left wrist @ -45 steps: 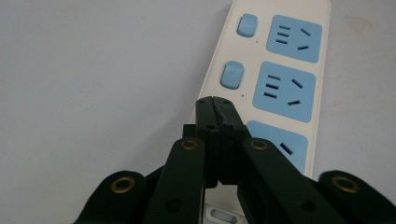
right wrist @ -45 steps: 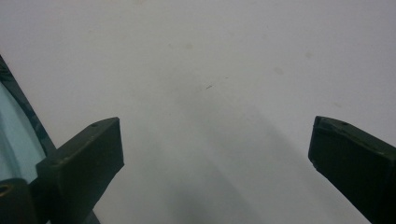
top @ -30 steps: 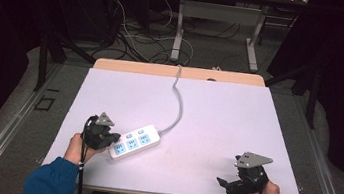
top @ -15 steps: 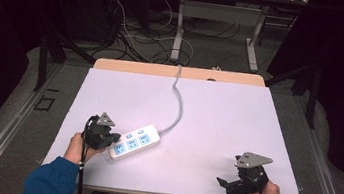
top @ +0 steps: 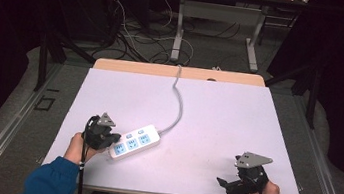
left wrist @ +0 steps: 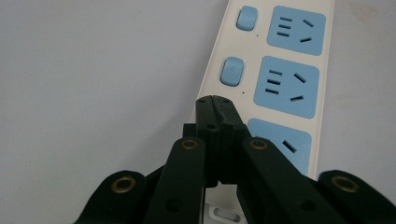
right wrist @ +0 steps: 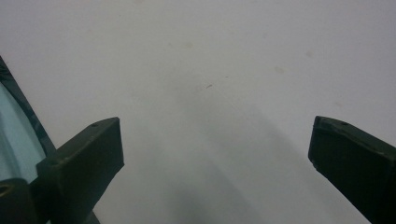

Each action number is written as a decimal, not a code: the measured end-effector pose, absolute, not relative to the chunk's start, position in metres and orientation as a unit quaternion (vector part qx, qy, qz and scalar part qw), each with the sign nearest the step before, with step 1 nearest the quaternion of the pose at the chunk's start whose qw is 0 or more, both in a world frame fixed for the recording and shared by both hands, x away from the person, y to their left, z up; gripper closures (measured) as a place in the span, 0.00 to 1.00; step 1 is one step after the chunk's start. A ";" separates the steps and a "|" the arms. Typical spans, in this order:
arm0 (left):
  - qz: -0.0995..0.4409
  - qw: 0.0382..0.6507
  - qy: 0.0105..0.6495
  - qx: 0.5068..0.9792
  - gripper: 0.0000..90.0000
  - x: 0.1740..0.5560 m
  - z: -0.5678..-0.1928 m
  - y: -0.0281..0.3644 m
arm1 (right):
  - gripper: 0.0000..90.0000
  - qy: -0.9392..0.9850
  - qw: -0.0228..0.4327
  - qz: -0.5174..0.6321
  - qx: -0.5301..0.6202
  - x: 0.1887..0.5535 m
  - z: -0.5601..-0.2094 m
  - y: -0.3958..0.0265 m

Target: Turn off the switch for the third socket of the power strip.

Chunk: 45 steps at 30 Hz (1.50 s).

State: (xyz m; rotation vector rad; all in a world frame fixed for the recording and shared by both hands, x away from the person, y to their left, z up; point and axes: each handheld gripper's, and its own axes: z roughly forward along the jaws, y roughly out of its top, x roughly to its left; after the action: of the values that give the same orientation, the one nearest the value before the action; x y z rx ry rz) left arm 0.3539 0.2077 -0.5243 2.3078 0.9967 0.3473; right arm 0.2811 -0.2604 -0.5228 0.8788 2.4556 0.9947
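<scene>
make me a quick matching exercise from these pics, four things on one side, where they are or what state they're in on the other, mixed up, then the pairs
Things:
1. left gripper
2. right gripper
3. power strip
4. white cord

Places or states:
A. runs from the strip's far end to the back edge of the table
B. jaws wide apart over bare white tabletop, nothing between them
C. jaws shut together, tips over the strip's near end
D. lies flat on the table at the left, blue sockets facing up

Pairs: 1-C, 2-B, 3-D, 4-A
</scene>
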 end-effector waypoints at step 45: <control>0.122 0.292 0.367 0.875 1.00 0.357 -0.522 0.208 | 0.03 0.866 0.175 0.356 0.306 0.282 -0.523 -0.261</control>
State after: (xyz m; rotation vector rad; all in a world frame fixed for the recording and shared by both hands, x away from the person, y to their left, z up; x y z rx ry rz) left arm 0.3569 0.2085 -0.5224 2.3309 0.9791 0.3245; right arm 0.2816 -0.2614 -0.5229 0.8682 2.4526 1.0077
